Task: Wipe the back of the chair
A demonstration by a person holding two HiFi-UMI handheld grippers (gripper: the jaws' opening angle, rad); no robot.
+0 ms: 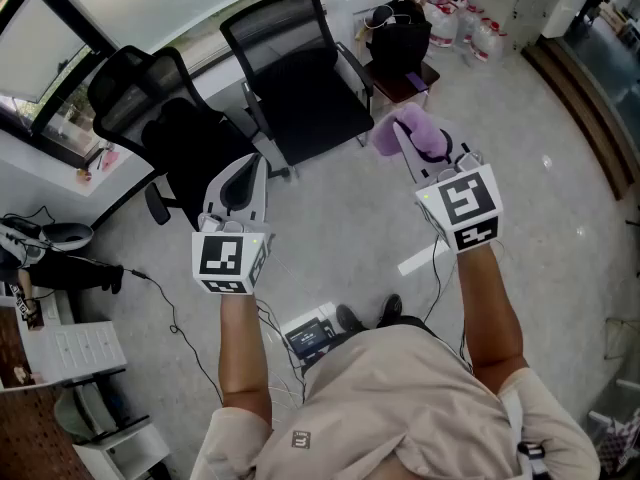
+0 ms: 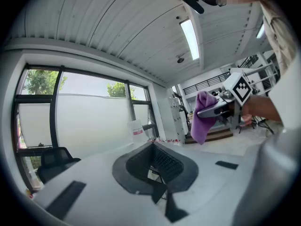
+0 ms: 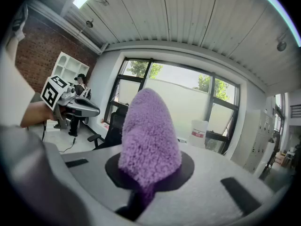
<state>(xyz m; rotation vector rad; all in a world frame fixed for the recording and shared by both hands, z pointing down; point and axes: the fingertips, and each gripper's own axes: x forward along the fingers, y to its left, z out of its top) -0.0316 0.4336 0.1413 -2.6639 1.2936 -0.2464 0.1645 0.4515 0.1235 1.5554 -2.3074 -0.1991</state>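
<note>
The right tongs (image 1: 408, 143) are gripping one purple cloth (image 1: 420, 123), and the left tongs (image 1: 257, 164) are sitting closed and empty. One chair (image 1: 300, 78) is standing ahead between the two tongs, clear of both. A second chair (image 1: 170, 128) is standing beyond the left tongs.

Two handheld tongs raised over a pale grey floor (image 1: 330, 218), facing a pair of office chairs.

The right tongs (image 1: 418, 148) clamp a fluffy purple cloth (image 1: 398, 128), which shows just beside the seat of a black mesh-backed office chair (image 1: 300, 68). The left tongs (image 1: 243, 173) carry nothing (their jaws look drawn together) and show against the edge of a second black office chair (image 1: 160, 118). Beyond, a black bag (image 1: 398, 36) rests on a small dark stool (image 1: 400, 86).
</note>
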